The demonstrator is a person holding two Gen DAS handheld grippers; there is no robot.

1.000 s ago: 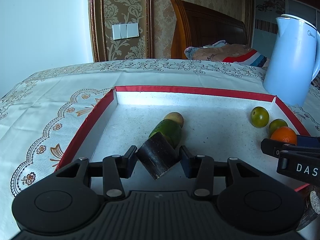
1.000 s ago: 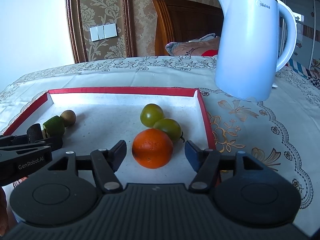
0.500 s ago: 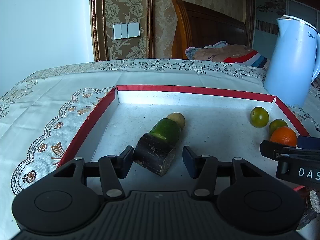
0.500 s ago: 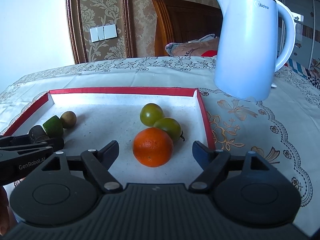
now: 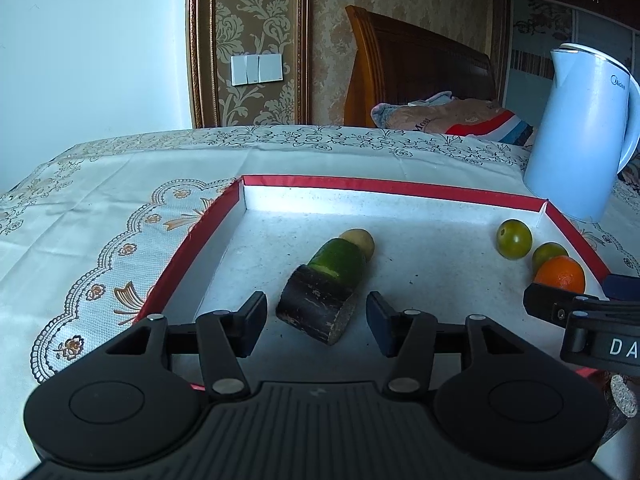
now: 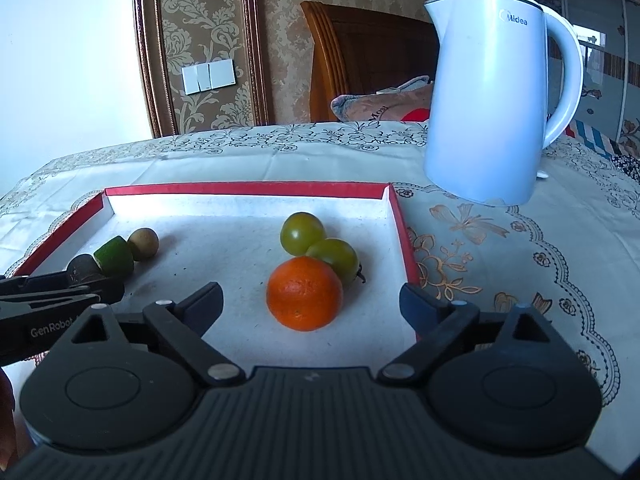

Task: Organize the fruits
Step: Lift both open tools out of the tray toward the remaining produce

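Note:
A red-rimmed tray (image 5: pixel 400 190) (image 6: pixel 244 189) holds the fruit. A dark sugarcane piece (image 5: pixel 318 310) lies on its floor between the pads of my left gripper (image 5: pixel 316 322), whose jaws are opening and clear of it. Behind it sit a green cut fruit (image 5: pixel 340 260) and a small brown fruit (image 5: pixel 360 240). An orange (image 6: pixel 305 293) rests between the fingers of my right gripper (image 6: pixel 310 304), whose jaws are opening wide, not touching it. Two green tomatoes (image 6: pixel 302 232) (image 6: pixel 337 258) sit just behind the orange.
A pale blue kettle (image 6: pixel 492 100) stands on the patterned tablecloth (image 5: pixel 100 220) beyond the tray's right corner. Another sugarcane piece (image 5: pixel 620 404) lies outside the tray's near right side. A wooden headboard and bedding are behind the table.
Both grippers' jaws spread apart. The sugarcane piece dropped from the left pads and now lies on the tray floor. The right fingers drew away from the orange's sides.

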